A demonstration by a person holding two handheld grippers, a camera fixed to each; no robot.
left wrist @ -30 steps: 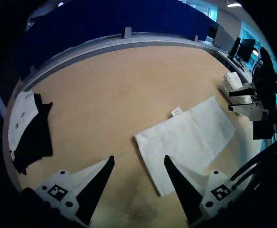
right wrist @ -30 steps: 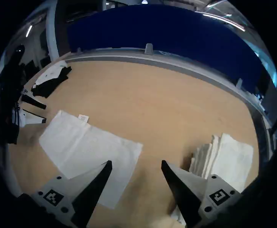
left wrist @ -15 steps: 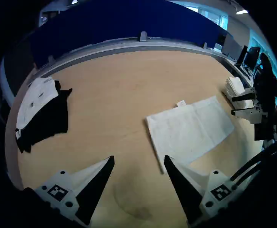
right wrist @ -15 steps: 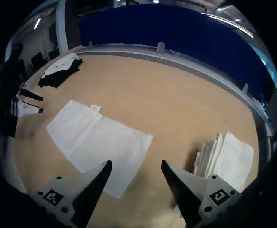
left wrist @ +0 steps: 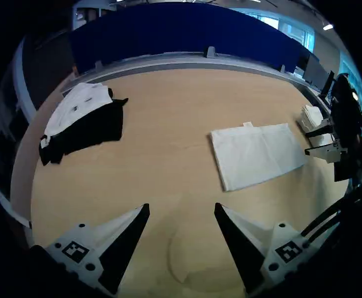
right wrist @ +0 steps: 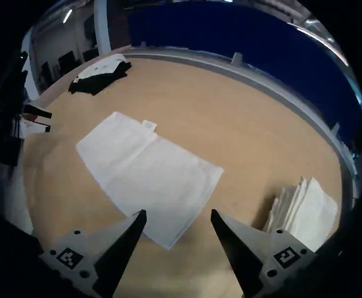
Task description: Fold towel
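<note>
- The fingers [left wrist: 129, 233] of your left gripper [left wrist: 181, 205] are spread wide with nothing between them. They hang over a bare stretch of the wooden bench [left wrist: 166, 114].
- The fingers [right wrist: 124, 238] of your right gripper [right wrist: 178, 212] are spread just as wide and pinch nothing.
- The white towel [right wrist: 146, 171] lies flat on the bench as one long rectangle, with a faint line running across its middle.
- In the right gripper view its near corner sits in the gap between your fingers, and one long edge passes right by the tip of the left-hand finger. Whether that tip touches the cloth cannot be told.
- In the left gripper view the towel lies ahead and off to the right, well apart from your left fingers.
- A small label tab [right wrist: 148, 125] sticks out from the towel's far long edge.
- In the left gripper view your right gripper appears at the far right edge, just beyond the towel's short end, with its fingers apart.
- A stack of folded white towels [right wrist: 308, 211] sits on the bench to the right of your right gripper, apart from the flat towel.
- A pile of black and white clothes [left wrist: 81, 121] lies at the far left of the bench, well apart from the towel.
- A blue partition [left wrist: 181, 30] runs along the bench's far edge.
</note>
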